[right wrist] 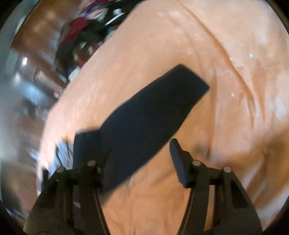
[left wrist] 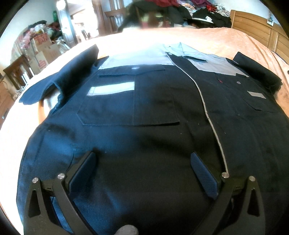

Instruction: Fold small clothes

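A dark navy work shirt (left wrist: pixel 144 112) with grey shoulder panels and a grey collar lies face up on the peach bedspread (left wrist: pixel 207 39). Its left sleeve (left wrist: pixel 59 81) is spread toward the bed edge. My left gripper (left wrist: pixel 142 159) hovers open over the lower front of the shirt, with nothing between its fingers. In the blurred right wrist view, the shirt's dark sleeve (right wrist: pixel 155 115) stretches flat across the bedspread (right wrist: pixel 225 72). My right gripper (right wrist: pixel 140 153) is open, its left finger over the sleeve and its right finger (right wrist: pixel 178 159) beside it.
A heap of clothes (left wrist: pixel 198 12) lies at the far side of the bed. The wooden headboard (left wrist: pixel 256 27) stands at the right. Cardboard boxes (left wrist: pixel 43 50) and a dark wooden chair (left wrist: pixel 16 70) stand on the floor at the left.
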{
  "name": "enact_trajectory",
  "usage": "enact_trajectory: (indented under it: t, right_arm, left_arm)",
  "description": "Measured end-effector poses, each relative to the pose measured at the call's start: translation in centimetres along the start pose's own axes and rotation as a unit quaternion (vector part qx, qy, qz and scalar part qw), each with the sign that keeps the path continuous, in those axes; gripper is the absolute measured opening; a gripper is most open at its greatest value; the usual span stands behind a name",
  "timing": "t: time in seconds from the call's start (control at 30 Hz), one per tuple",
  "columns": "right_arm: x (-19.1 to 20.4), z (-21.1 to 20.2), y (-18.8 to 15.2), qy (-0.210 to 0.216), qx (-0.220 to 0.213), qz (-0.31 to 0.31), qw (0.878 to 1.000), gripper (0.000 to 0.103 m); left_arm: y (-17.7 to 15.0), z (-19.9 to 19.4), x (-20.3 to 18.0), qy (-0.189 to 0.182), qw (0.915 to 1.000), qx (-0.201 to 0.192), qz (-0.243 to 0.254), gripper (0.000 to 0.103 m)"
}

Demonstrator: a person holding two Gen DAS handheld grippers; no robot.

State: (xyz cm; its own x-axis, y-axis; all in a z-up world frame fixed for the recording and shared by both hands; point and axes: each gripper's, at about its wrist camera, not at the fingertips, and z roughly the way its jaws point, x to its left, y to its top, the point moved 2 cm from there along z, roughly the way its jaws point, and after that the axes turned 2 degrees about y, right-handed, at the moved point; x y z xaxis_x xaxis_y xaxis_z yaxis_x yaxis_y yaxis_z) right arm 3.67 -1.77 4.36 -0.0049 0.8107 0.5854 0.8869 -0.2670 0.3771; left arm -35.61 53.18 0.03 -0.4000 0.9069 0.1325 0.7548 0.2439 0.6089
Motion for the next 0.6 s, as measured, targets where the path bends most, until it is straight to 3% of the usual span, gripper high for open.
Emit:
enact_trajectory:
  t: [0.2,0.43,0.6]
  right_arm:
    - [-3.5,3.5,2.8,-0.05,0.022,0.042,0.998,0.058]
    - [-5.3,4.6,4.7,-0.028,0.004,0.05,0.998,0.057]
    - [-5.9,6.0,4.3,-0.041,0.001,0.033,0.999,0.054]
  left_arm:
    - [0.2,0.3,-0.1,0.004,1.0,0.001,0.0,0.103]
    - [0.2,0.3,-0.1,0.004,1.0,0.0,0.0,0.103]
    - [0.2,0.4,-0.2,0.007,1.0,0.0,0.001,0.103]
